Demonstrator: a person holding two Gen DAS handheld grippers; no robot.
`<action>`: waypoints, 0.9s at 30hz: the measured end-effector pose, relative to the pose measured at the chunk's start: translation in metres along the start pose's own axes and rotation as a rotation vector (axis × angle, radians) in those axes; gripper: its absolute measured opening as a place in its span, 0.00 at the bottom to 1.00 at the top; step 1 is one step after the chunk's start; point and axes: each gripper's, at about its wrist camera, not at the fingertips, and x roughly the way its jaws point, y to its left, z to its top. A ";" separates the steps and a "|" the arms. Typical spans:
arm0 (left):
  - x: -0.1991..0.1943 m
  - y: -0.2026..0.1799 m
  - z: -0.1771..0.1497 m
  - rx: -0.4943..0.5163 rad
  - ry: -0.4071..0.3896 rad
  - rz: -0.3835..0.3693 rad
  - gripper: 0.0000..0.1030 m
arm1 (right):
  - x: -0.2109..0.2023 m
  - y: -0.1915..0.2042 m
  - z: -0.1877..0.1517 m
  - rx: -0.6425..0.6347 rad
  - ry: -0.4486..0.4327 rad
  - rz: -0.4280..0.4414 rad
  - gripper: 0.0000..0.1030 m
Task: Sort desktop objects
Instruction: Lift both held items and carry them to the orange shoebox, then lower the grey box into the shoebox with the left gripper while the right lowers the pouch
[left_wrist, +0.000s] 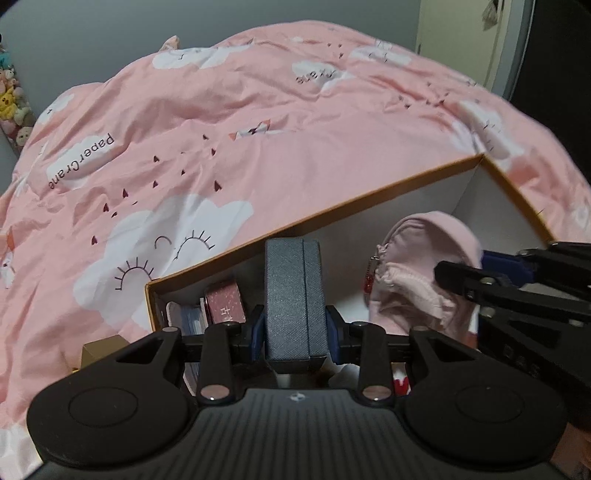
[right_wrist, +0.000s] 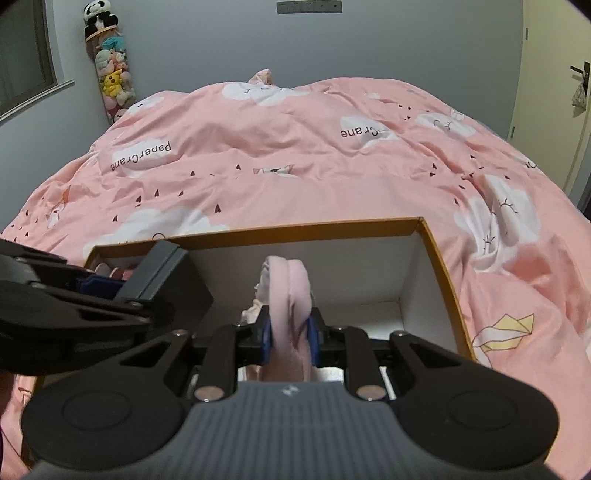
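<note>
Spread across a pink bed (right_wrist: 295, 155): an open box (right_wrist: 439, 266), white inside, orange rim. Right half bare; left corner crowded with small packs (left_wrist: 225, 306). Left claw (left_wrist: 295, 328) clamped on a grey case (left_wrist: 293, 295), right claw (right_wrist: 290, 338) pinching a pink pouch (right_wrist: 288, 295), both above the box, probably for dropping in.

Parts hiding in the box
The left gripper (left_wrist: 294, 328) is covering the small items (left_wrist: 207, 314) at lower left; their print is staying unreadable.
</note>
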 end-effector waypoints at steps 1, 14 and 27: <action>0.003 -0.002 0.000 0.001 0.012 0.010 0.37 | 0.000 0.001 -0.001 -0.010 0.004 -0.001 0.21; 0.007 0.011 -0.003 -0.044 0.024 -0.060 0.53 | 0.008 0.009 -0.011 -0.097 0.171 0.044 0.30; -0.040 0.007 -0.015 0.049 -0.072 -0.302 0.43 | -0.005 -0.007 0.005 0.026 0.119 0.023 0.22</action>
